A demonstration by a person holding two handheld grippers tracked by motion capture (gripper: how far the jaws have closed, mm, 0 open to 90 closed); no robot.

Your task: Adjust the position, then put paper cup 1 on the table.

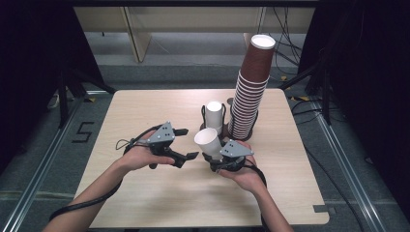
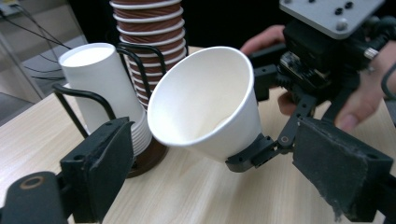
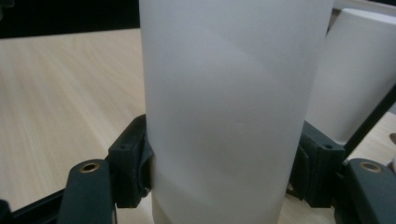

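I have one white paper cup [image 1: 208, 140] lifted out and held tilted above the worktop [image 1: 159, 193], near the white stack in its wire holder [image 1: 214, 116]; setting it down is left. My right fingers [image 3: 224, 177] clamp its base. My left fingers [image 2: 116, 163] stand open, empty, just beside its rim.

A plain white cup [image 1: 207, 140], brown ribbed cups [image 1: 250, 92] with white rims, pale wood-grain table [image 1: 159, 193], black, perhaps wire, holder [image 1: 203, 113].
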